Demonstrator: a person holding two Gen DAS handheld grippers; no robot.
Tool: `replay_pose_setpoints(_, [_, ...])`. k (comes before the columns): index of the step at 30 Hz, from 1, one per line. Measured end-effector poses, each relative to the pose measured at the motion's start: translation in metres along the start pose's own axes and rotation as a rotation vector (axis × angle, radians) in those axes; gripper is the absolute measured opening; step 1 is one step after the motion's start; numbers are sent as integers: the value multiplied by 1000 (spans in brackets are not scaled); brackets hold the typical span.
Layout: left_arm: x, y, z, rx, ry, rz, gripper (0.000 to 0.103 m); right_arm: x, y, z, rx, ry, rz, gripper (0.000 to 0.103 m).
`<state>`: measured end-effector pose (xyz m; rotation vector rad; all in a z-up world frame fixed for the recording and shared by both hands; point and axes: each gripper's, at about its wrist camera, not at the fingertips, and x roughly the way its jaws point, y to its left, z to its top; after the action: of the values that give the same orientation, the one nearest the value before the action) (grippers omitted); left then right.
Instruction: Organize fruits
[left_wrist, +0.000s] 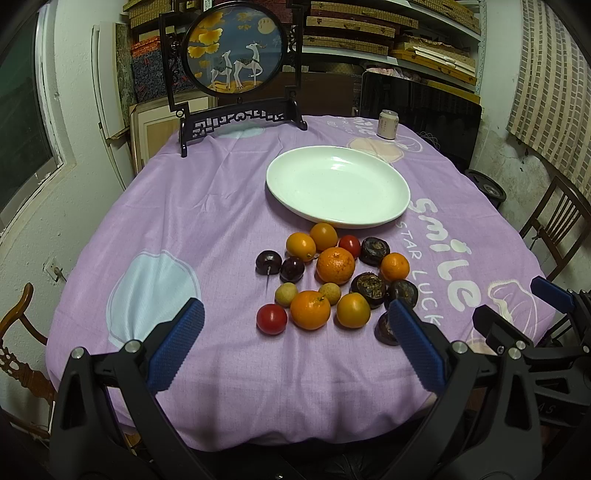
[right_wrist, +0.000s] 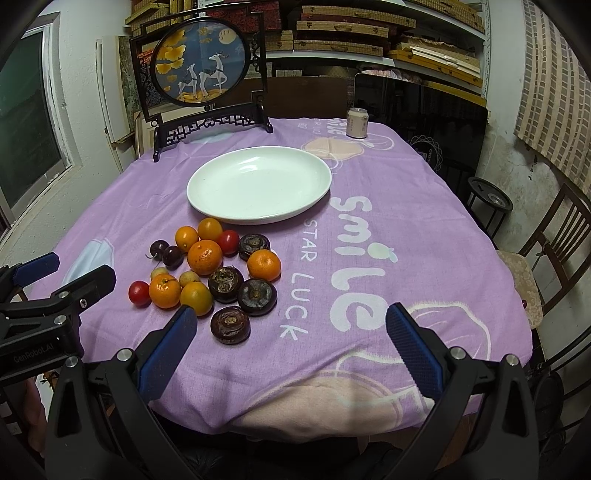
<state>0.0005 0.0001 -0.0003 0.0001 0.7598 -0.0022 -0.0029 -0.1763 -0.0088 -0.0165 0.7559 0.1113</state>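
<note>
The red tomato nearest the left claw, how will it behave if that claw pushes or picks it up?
The red tomato looks round and glossy, so a push would probably roll it, likely into the orange beside it. Its smooth skin may slip between the pads. It seems small and soft, so a gentle squeeze from the open left claw is probably safest.

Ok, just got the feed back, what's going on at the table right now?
Nothing is being held yet. The left gripper and right gripper both hover open over the near edge of the purple tablecloth. The pile of fruit lies loose on the cloth just in front of the white plate, which has nothing on it. A can stands at the far side.
</note>
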Motion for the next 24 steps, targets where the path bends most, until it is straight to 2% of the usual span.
replay_pose_setpoints(24, [0,0,0,-2,3,-2,101,6,0,-5,1,15,6,102])
